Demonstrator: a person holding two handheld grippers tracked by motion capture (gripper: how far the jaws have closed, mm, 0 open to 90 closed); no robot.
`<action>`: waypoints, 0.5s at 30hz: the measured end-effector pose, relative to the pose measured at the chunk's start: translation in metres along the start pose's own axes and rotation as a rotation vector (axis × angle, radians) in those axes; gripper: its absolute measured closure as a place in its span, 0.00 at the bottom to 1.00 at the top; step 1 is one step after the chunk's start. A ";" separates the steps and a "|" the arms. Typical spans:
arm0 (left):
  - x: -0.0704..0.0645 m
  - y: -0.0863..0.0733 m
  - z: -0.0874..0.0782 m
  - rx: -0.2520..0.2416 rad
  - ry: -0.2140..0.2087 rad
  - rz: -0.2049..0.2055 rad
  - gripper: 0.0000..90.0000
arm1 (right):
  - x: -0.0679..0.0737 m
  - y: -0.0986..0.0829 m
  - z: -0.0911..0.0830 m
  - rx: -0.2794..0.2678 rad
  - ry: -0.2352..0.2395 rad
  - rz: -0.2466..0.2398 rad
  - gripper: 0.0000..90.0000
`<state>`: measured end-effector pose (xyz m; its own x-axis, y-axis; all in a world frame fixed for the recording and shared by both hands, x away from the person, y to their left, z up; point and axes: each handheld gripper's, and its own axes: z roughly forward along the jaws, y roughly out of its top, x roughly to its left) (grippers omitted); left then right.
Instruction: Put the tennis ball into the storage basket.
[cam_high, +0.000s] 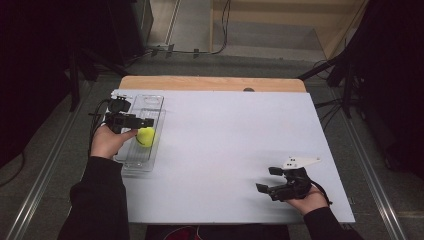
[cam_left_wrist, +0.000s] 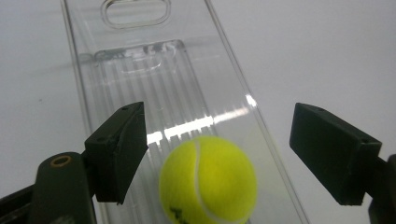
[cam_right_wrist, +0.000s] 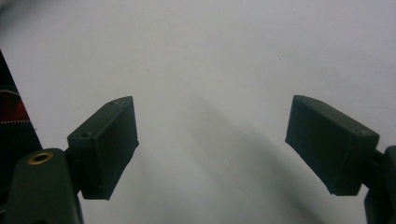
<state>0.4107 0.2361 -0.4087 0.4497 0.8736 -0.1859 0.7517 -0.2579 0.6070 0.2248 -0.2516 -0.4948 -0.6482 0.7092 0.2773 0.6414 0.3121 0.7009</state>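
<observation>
A yellow tennis ball (cam_high: 146, 136) lies in a clear plastic tray (cam_high: 150, 102) at the table's left side. My left gripper (cam_high: 142, 126) hovers over the tray, open, with the ball just ahead of it. In the left gripper view the ball (cam_left_wrist: 208, 182) sits low between the two spread jaws of the left gripper (cam_left_wrist: 222, 140), touching neither, on the ribbed floor of the tray (cam_left_wrist: 140, 70). My right gripper (cam_high: 266, 180) is near the front right of the table, open. In the right gripper view the right gripper (cam_right_wrist: 212, 140) has nothing between its jaws, just white tabletop.
The white table top (cam_high: 225, 140) stretches between the two hands, with a wooden edge (cam_high: 210, 82) at the far side. Cables (cam_high: 97, 112) trail off the left edge by the tray. Dark stands and floor rails surround the table.
</observation>
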 end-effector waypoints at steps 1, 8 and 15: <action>-0.001 0.001 -0.001 -0.002 -0.003 0.004 0.22 | 0.000 0.000 0.000 -0.002 0.000 -0.001 0.17; -0.017 0.006 -0.007 -0.018 -0.047 0.035 0.22 | 0.000 0.000 0.000 -0.002 0.001 -0.001 0.17; -0.029 0.007 -0.005 0.000 -0.090 0.052 0.22 | 0.000 0.000 0.000 -0.002 0.001 0.000 0.17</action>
<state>0.4005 0.2110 -0.3947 0.5296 0.8184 -0.2233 0.7266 -0.3018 0.6172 0.2249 -0.2514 -0.4945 -0.6487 0.7086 0.2775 0.6403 0.3112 0.7023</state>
